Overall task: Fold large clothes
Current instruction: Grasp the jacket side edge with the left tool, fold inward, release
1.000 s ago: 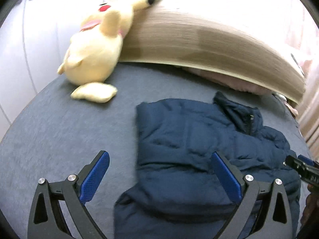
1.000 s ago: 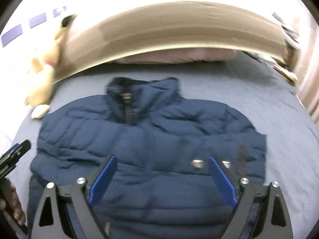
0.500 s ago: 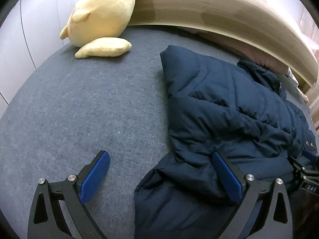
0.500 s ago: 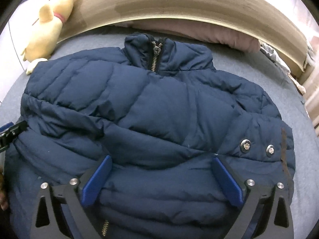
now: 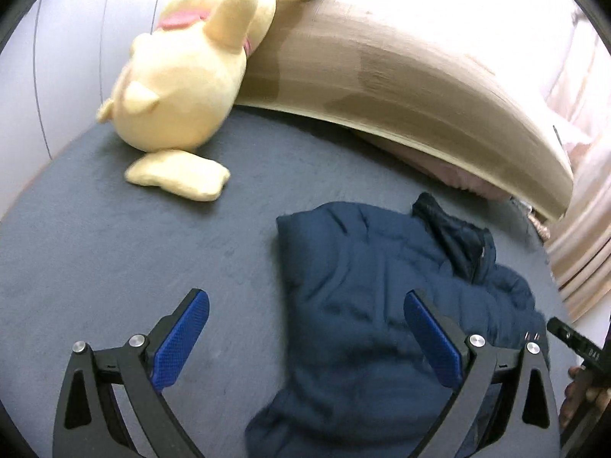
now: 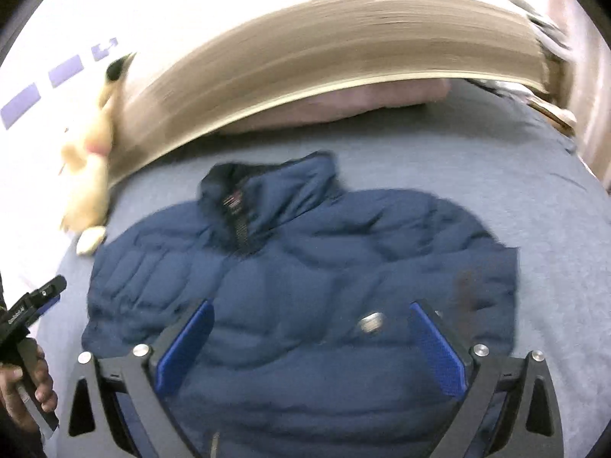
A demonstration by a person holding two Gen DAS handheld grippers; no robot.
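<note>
A navy puffer jacket (image 6: 305,286) lies front-up on the grey bed (image 6: 553,229), collar towards the headboard, its sleeves folded in over the body. My right gripper (image 6: 311,343) hangs above the jacket's lower middle, jaws wide open and nothing gripped. In the left wrist view the jacket (image 5: 382,305) fills the lower right. My left gripper (image 5: 305,332) is open above the jacket's left edge; one blue pad is over bare sheet, the other over the fabric. Both views are blurred by motion.
A yellow plush toy (image 5: 183,87) leans against the wooden headboard (image 5: 401,76) at the bed's far left corner. A pinkish pillow (image 6: 343,103) lies under the headboard. A hand (image 6: 26,393) holds the other gripper at the right wrist view's left edge.
Half a second ago both grippers were low and close over the jacket; now both have pulled back and the jacket looks smaller and farther. Both stayed open. The jacket lies as before.
</note>
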